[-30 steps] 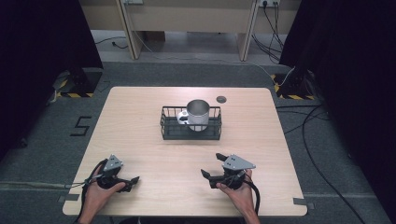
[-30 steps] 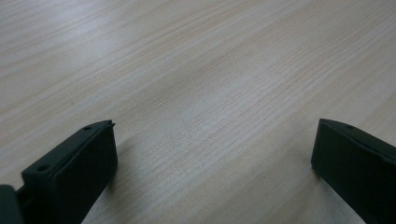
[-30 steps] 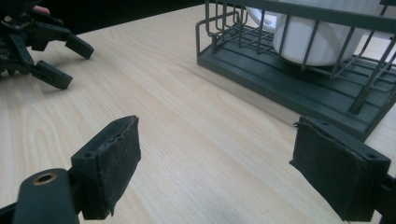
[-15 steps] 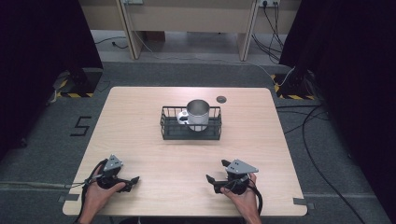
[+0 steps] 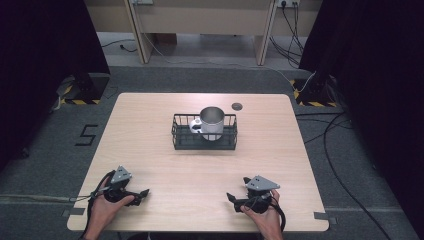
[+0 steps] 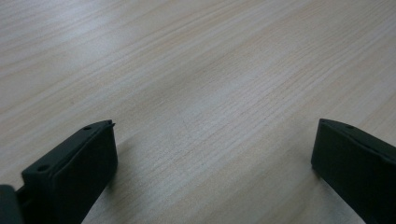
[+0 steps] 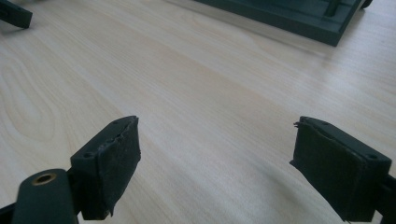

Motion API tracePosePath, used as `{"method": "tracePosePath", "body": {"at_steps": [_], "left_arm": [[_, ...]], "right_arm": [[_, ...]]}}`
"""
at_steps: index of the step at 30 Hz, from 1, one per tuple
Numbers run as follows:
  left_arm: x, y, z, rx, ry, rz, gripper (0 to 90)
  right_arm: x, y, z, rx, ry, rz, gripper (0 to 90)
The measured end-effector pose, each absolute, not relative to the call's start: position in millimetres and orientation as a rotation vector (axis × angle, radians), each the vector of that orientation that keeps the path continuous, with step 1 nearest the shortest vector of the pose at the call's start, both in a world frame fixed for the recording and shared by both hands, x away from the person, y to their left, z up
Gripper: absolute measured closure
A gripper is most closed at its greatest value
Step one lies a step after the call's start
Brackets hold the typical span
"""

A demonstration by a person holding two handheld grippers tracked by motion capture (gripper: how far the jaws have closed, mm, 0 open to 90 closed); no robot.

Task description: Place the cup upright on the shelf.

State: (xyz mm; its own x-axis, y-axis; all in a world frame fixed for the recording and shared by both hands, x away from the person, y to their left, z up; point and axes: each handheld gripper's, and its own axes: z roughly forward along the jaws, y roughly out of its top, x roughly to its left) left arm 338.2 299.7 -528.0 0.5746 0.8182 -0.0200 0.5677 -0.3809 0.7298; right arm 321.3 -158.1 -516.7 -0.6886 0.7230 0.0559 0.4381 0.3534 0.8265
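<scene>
A black wire basket stands at the middle of the wooden table, and a shiny metal mug stands upright inside it. My left gripper rests near the table's front left edge, held by a hand. In the left gripper view its jaws are wide apart over bare wood: open, nothing between them. My right gripper sits near the front right, also hand-held. It is open and empty, with the basket's base farther ahead.
A small dark disc lies on the table behind the basket. Bare wood stretches between the grippers and the basket. Cables run over the floor to the right. Black curtains flank the table.
My right gripper has slid slightly right and toward the near edge. The left gripper has stayed about where it was. Basket and mug have not moved.
</scene>
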Motion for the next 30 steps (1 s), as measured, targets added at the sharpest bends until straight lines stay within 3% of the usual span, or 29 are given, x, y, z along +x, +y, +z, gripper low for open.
{"method": "tracePosePath", "body": {"at_steps": [9, 11, 13, 30], "left_arm": [[337.9, 299.5, -528.0, 2.096, 1.102, 0.453, 0.0], [337.8, 299.5, -528.1, 2.096, 1.102, 0.453, 0.0], [337.7, 299.5, -528.1, 2.097, 1.101, 0.456, 0.0], [336.9, 299.5, -528.1, 2.098, 1.099, 0.456, 0.0]], "right_arm": [[319.5, -158.1, -520.8, 1.074, 2.405, 1.053, 14.6], [318.5, -156.3, -521.4, 1.042, 2.417, 1.025, 11.0], [318.8, -155.3, -522.2, 1.031, 2.444, 1.008, 0.1], [318.7, -155.5, -522.8, 1.029, 2.452, 0.996, 0.2]]}}
